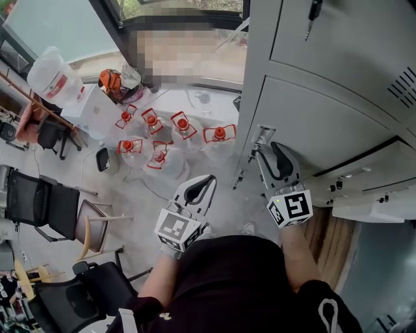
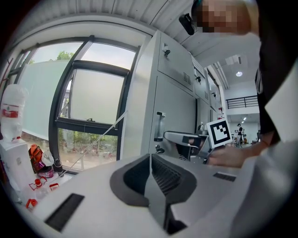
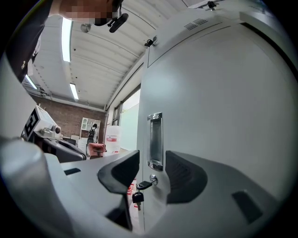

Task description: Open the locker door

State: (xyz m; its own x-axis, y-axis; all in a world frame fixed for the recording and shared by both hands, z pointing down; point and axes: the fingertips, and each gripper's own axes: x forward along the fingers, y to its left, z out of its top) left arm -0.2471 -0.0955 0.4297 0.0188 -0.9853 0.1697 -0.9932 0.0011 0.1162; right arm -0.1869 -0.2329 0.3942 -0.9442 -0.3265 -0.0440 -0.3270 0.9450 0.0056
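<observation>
The grey locker door (image 3: 219, 107) fills the right gripper view, and its edge still lies against the cabinet. It carries a recessed chrome handle (image 3: 155, 139). Below that, a key (image 3: 144, 184) sits in the lock with a second key hanging from it. My right gripper (image 3: 153, 162) is open, its jaws standing either side of the handle and lock a little in front of them, with nothing held. In the head view the right gripper (image 1: 272, 148) points at the handle (image 1: 263, 135). My left gripper (image 1: 209, 179) is shut and empty, held off to the left of the lockers (image 2: 174, 107).
Several clear water jugs with red handles (image 1: 169, 133) stand on the floor by the window. Black chairs (image 1: 45, 205) are at the left. A key hangs from the upper locker door (image 1: 313, 13). A lower compartment (image 1: 370, 188) at the right looks ajar.
</observation>
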